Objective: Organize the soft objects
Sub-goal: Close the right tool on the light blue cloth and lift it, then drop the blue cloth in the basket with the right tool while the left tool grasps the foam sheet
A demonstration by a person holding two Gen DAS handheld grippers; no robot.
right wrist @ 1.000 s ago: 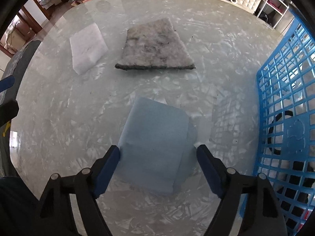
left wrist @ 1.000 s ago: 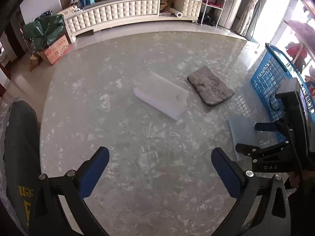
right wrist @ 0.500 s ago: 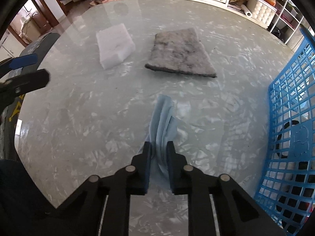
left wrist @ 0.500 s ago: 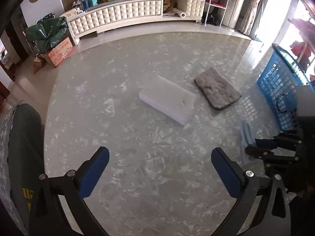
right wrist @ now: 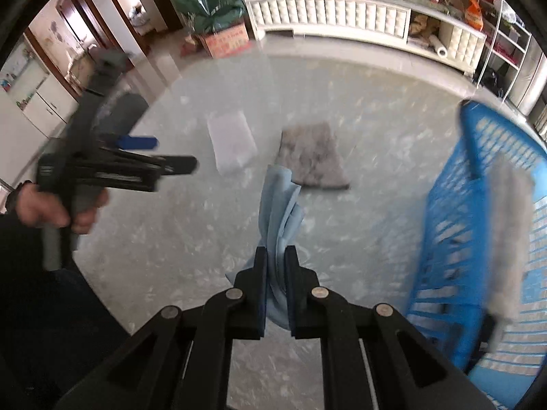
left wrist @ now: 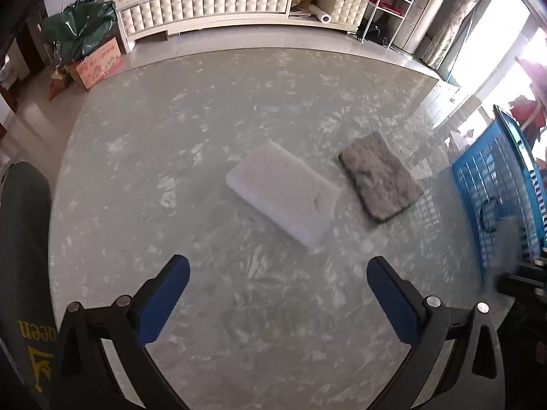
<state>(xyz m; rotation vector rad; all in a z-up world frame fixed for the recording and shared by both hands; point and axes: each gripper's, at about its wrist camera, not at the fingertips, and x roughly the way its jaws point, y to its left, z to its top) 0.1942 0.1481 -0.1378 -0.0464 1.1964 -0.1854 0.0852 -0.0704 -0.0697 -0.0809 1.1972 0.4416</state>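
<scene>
My right gripper [right wrist: 276, 256] is shut on a light blue cloth [right wrist: 278, 201], which hangs bunched between the pads above the round marble table [right wrist: 171, 246]. A white foam pad [left wrist: 283, 200] lies flat in the middle of the table, and a grey fuzzy mat [left wrist: 379, 177] lies to its right. The same white foam pad [right wrist: 230, 140] and grey fuzzy mat [right wrist: 312, 153] show beyond the cloth in the right wrist view. My left gripper [left wrist: 277, 290] is open over bare table, short of the pad; in the right wrist view a hand holds the left gripper [right wrist: 154, 153] at the left.
A blue plastic basket [left wrist: 492, 191] stands at the table's right edge, with something grey and fuzzy [right wrist: 509, 239] draped on its rim. A dark chair back [left wrist: 24, 273] sits at the left. A long white cabinet [left wrist: 212, 3] and a cardboard box [left wrist: 99, 65] are across the floor.
My right gripper shut on the blue cloth, which lay flat, and lifted it off the table. The left gripper moved a little towards the white pad and stayed open.
</scene>
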